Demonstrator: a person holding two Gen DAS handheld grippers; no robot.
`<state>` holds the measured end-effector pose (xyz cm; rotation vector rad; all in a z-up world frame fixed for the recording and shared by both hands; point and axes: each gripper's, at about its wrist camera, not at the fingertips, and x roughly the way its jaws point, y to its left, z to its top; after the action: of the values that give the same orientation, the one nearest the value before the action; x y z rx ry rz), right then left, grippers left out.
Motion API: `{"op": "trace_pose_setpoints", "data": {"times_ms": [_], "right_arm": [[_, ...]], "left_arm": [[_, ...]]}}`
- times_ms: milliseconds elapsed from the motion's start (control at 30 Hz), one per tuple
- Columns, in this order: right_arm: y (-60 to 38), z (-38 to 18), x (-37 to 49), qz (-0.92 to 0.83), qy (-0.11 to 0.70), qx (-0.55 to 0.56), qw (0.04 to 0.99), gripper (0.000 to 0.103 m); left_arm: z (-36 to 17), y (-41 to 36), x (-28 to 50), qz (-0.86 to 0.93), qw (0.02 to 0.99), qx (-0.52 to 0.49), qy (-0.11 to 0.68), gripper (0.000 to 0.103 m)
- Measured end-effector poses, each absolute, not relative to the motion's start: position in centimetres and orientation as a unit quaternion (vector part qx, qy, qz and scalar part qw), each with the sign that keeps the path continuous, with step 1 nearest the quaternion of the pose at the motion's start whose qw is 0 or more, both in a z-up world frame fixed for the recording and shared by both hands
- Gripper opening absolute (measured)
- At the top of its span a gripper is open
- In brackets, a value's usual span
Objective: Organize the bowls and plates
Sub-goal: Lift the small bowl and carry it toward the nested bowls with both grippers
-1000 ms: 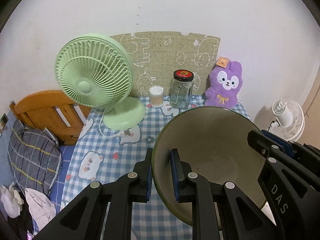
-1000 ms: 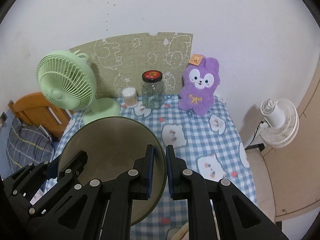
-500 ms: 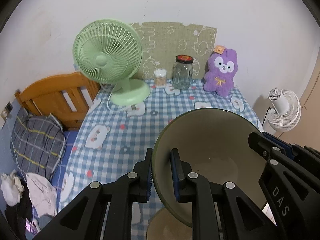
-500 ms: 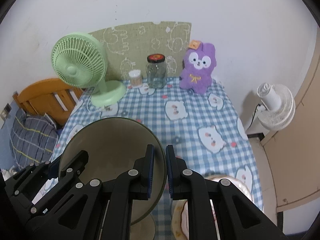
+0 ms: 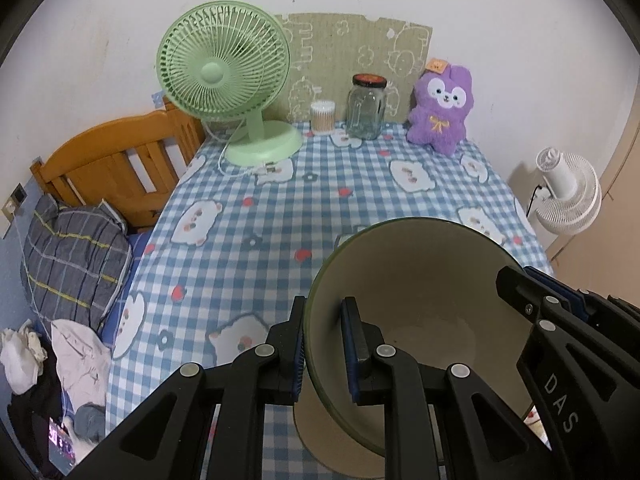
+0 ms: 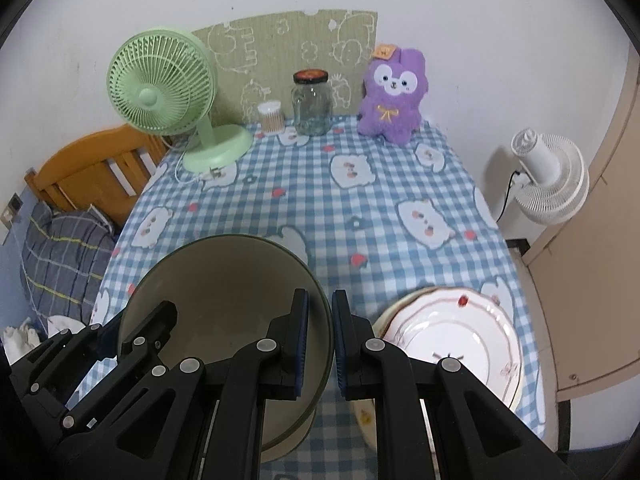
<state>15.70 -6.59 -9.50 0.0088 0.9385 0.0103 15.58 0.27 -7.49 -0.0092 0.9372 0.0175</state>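
Both claws (image 5: 323, 346) (image 6: 319, 344) clamped on bowl (image 5: 420, 292)

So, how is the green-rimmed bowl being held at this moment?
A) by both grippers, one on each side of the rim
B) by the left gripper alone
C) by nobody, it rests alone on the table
A: the left gripper and the right gripper each pinch the rim of the bowl.

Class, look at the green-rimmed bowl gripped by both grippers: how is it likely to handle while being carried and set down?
The bowl looks rigid, probably ceramic, so likely breakable if dropped. Its glazed wall looks smooth, so it may slip; the left gripper and right gripper pinch opposite rims, which should limit tilting.
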Motion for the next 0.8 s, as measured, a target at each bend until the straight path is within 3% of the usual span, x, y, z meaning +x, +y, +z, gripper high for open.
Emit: {"op": "trace_pose_setpoints", "data": {"times_ms": [800], "right_arm": [[-5.2, -15.1, 14.5, 0.016, 0.506, -0.007, 0.862, 0.015]], "left_arm": [[-12.9, 1.6, 13.8, 0.014, 0.863, 0.002, 0.504, 0.014]]}}
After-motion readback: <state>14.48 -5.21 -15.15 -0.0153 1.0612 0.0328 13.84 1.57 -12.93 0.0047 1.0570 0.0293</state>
